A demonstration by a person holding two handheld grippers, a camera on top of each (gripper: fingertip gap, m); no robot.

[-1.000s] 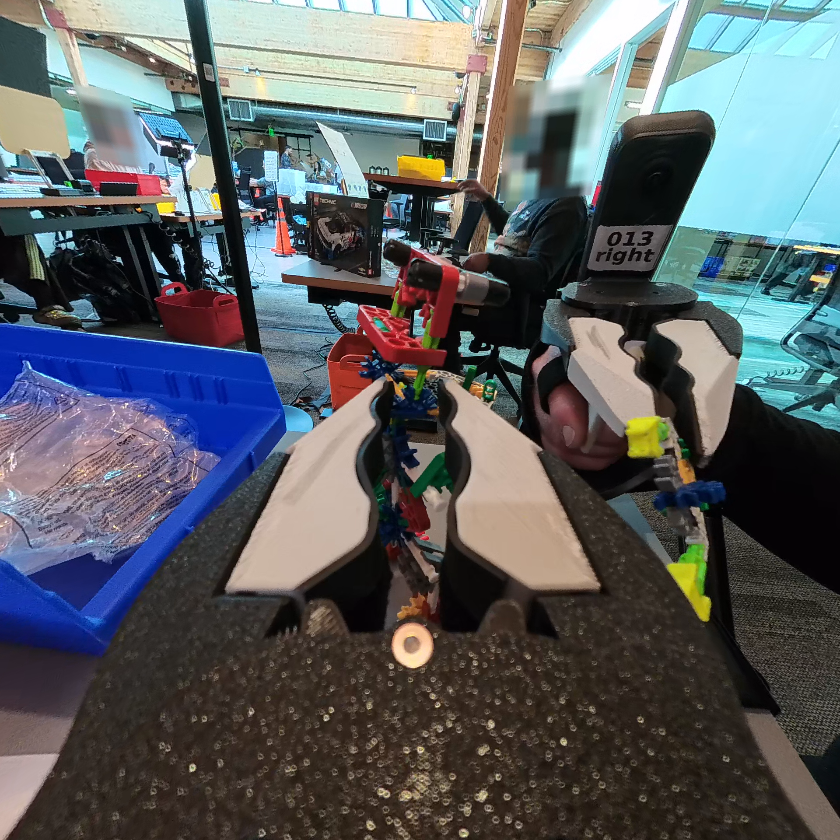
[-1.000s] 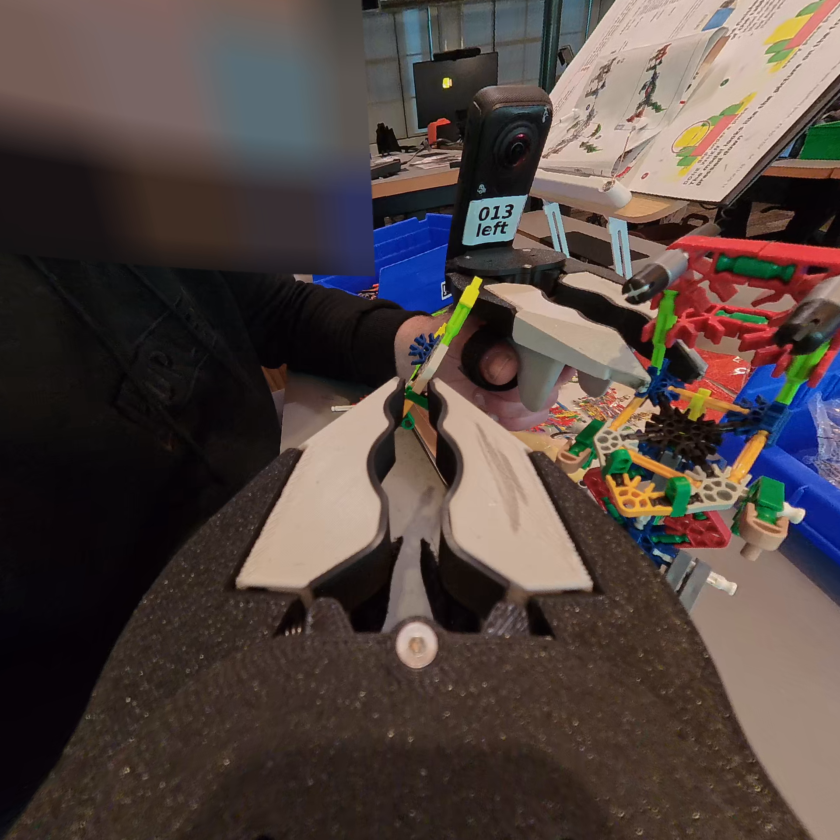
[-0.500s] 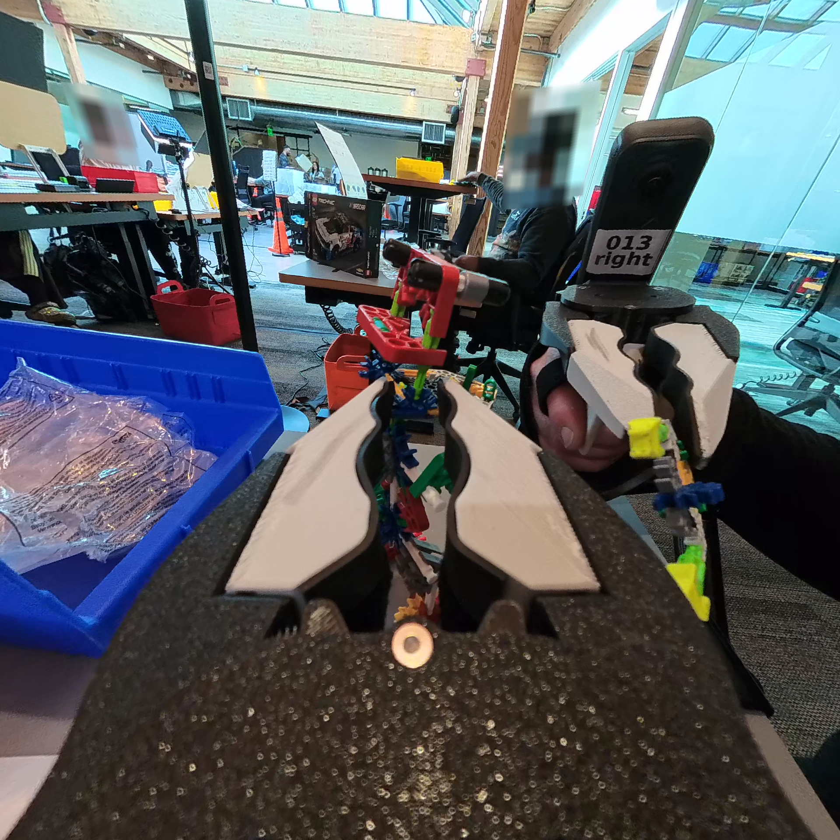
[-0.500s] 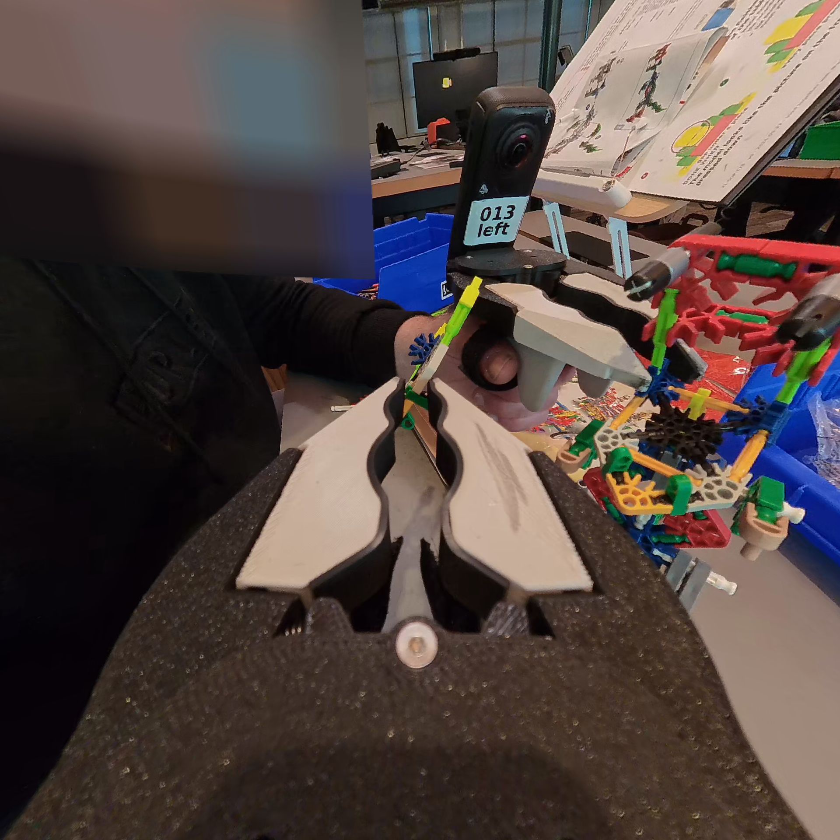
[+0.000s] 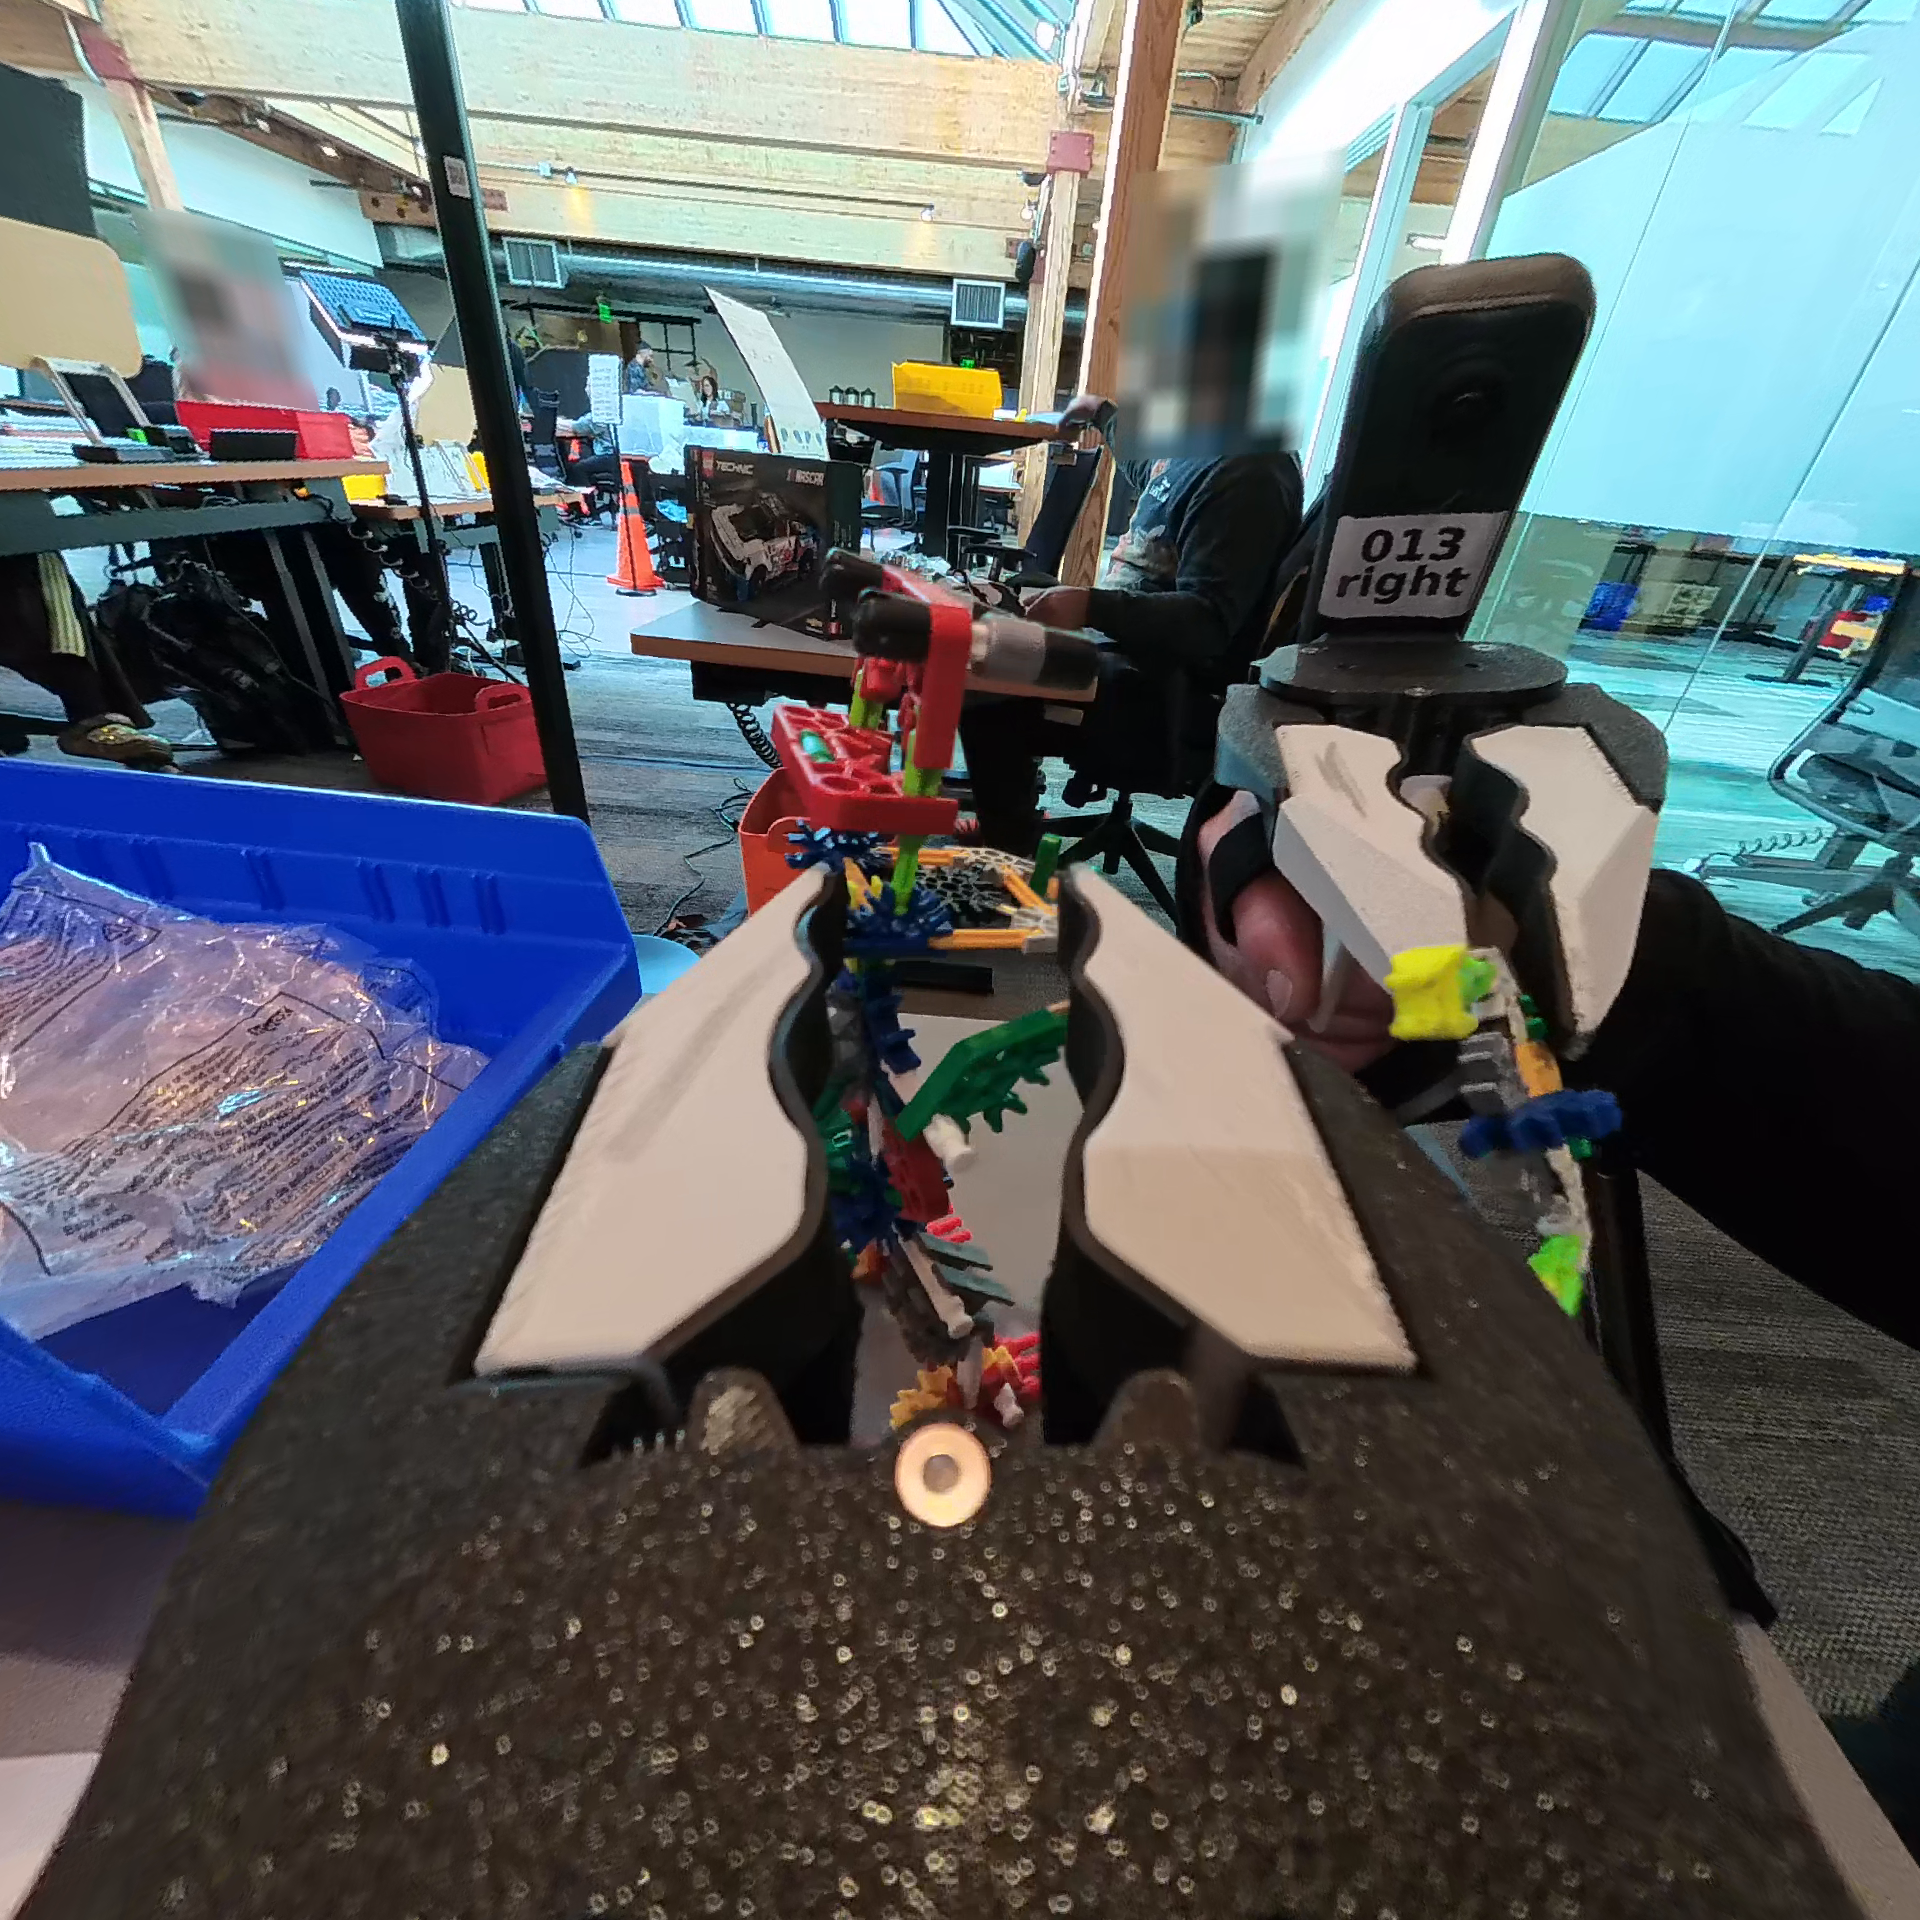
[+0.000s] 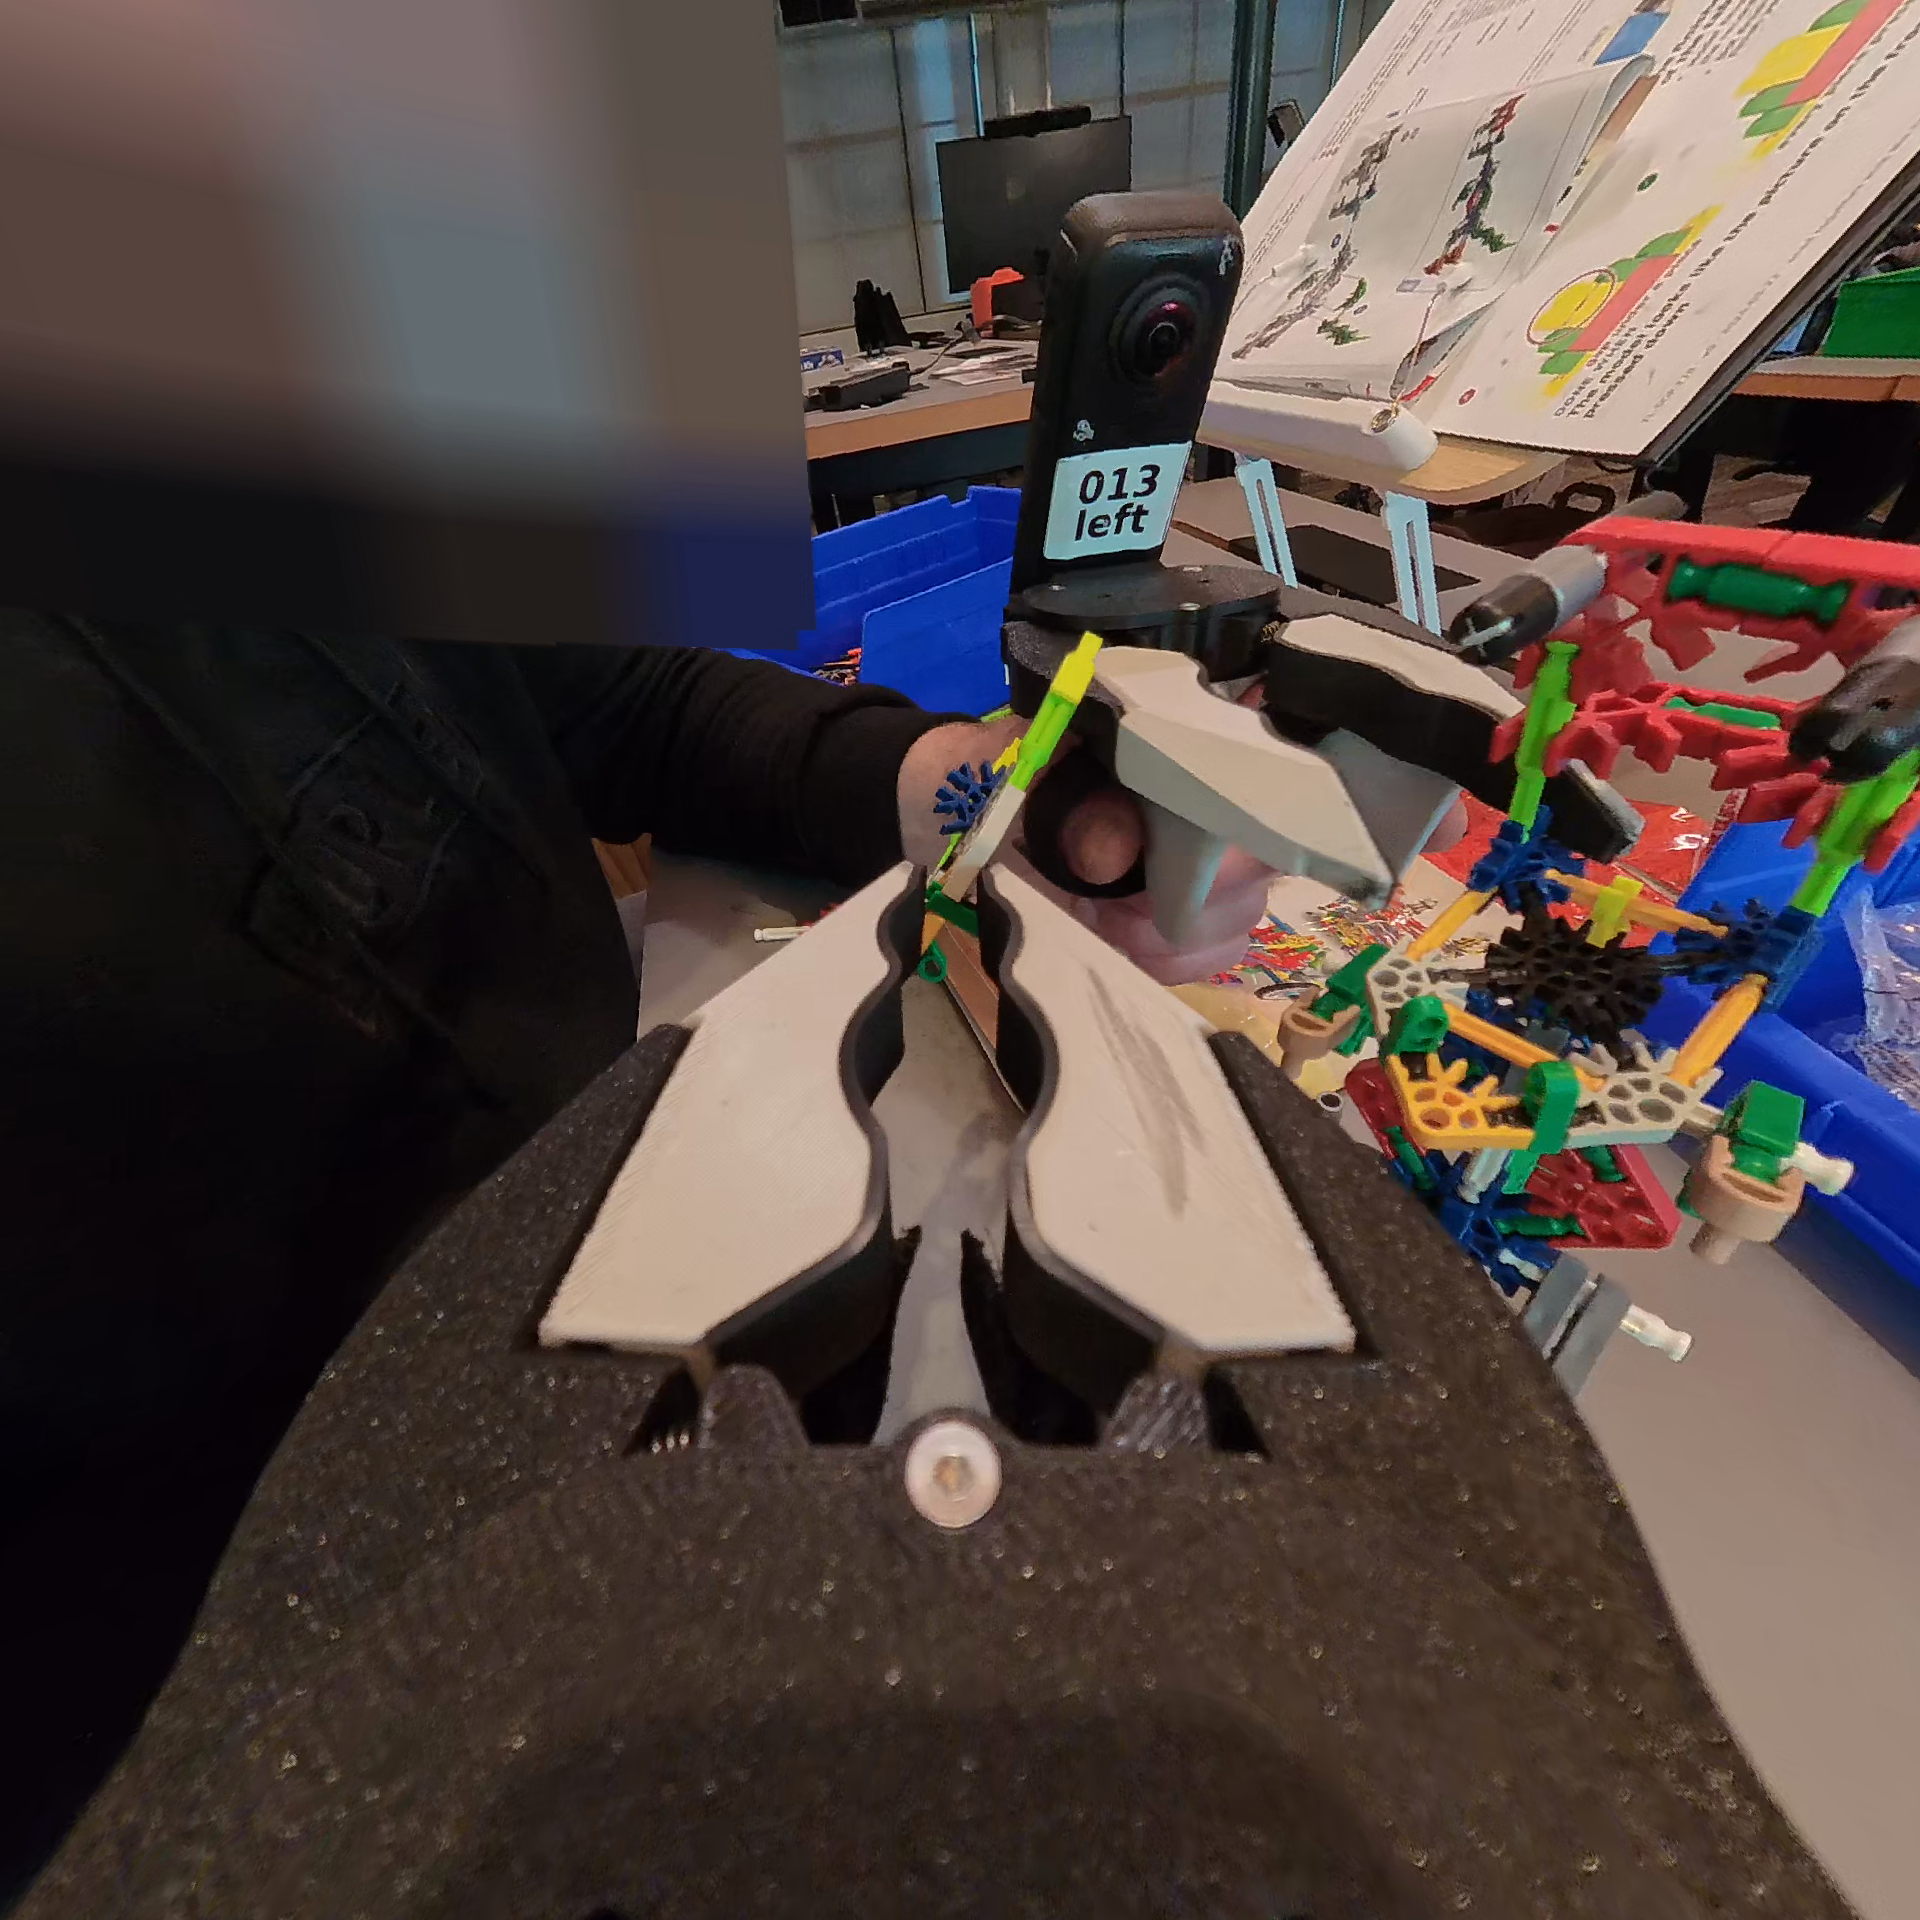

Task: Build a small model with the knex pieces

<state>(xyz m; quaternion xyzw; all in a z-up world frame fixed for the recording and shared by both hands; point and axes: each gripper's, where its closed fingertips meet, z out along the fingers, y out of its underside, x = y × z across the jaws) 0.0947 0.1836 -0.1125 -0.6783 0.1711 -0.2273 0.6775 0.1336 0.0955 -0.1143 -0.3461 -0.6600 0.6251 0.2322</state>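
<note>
In the left wrist view, the left gripper (image 5: 945,904) is hanging with its fingers parted, a clear gap between them. The rod-and-connector model (image 5: 894,935) is standing in that gap, its blue connectors running just beside the inner edge of the left-hand finger. Whether that finger is touching them cannot be told; the other finger is standing apart from the pieces. The red frame at the model's top is rising above the fingertips.

To the right, the right gripper (image 5: 1455,977) is pinching a short strip of pieces (image 5: 1429,992) near its yellow end, and the rest of the strip is dangling below with blue and lime-green parts. That strip is sitting near the model but apart from it.

A blue bin (image 5: 312,862) holding clear plastic bags (image 5: 208,1091) is lying to the left.

In the right wrist view, the right gripper (image 6: 951,894) is showing its fingers drawn almost together on the strip of pieces (image 6: 1049,727), which is sticking up and tilting away past the fingertips. The grip is sitting low on the strip, so most of its length is unsupported.

Beyond it, a hand (image 6: 1164,914) is holding the left gripper (image 6: 1486,842), whose fingers are spread to either side of a blue connector on the model (image 6: 1558,987). The model is resting on the grey worktop (image 6: 1714,1558).

An open instruction booklet (image 6: 1558,208) is leaning on a stand behind.
</note>
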